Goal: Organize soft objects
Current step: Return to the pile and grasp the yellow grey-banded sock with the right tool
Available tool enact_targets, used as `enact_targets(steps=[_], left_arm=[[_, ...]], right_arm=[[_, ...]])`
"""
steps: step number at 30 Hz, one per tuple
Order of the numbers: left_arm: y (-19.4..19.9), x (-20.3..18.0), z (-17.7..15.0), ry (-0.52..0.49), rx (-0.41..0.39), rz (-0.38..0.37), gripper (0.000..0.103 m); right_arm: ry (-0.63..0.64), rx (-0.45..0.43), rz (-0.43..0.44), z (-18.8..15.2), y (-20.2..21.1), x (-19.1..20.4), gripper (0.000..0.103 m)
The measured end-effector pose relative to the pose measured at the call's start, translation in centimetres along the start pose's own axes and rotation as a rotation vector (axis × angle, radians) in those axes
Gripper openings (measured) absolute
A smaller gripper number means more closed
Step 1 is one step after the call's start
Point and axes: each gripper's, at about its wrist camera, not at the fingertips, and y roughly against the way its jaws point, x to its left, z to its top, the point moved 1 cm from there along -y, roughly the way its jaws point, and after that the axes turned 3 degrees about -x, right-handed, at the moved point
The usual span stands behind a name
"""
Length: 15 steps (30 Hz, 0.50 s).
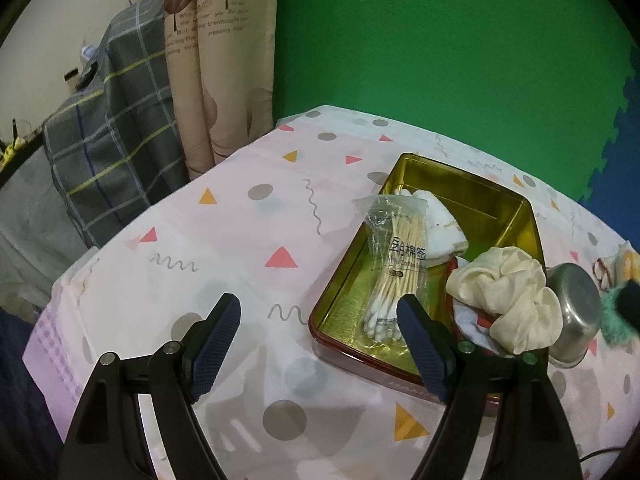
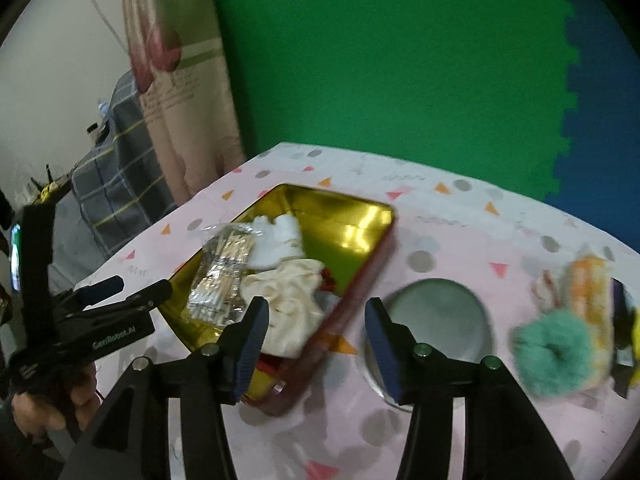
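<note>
Over the near-left corner of the gold tin [image 1: 500, 204], left wrist view: the left gripper [image 1: 320, 320] hangs with jaws spread wide and nothing between them, its right pad above the tin's near rim. Inside the tin lie a bag of cotton swabs [image 1: 394, 264], a folded white cloth [image 1: 440, 224] toward the far left wall, and a cream scrunchie [image 1: 508, 300] heaped at the near-right corner, riding up over the rim. Just right of the tin stands a steel cup [image 1: 576, 312]. Right wrist view, blurred: the right gripper [image 2: 316, 328] straddles the tin's right wall [image 2: 360, 280], jaws well apart and empty, left pad over the cream scrunchie, right pad over the steel cup's mouth. Well right of the tin lie a teal scrunchie [image 2: 554, 354] and an orange-and-white knitted piece [image 2: 588, 280], not yet stowed. Risks, as I judge: the heaped scrunchie may slide off the rim; a reach rightward could clip the cup and tip it; fluffy fabric may slip a shallow pinch.
</note>
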Motion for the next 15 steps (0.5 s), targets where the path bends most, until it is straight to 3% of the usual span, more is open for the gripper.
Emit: enact_targets(steps=[4, 15], left_arm=[[0.2, -0.6, -0.1, -0.036, -0.009, 0.006, 0.078], [1.1, -2.2, -0.3, -0.119, -0.058, 0.002, 0.078]], right_arm=[[-0.03, -0.031, -0.082, -0.5, 3.3, -4.2, 0.051], [-0.195, -0.062, -0.414, -3.7, 10.9, -20.6, 0.051]])
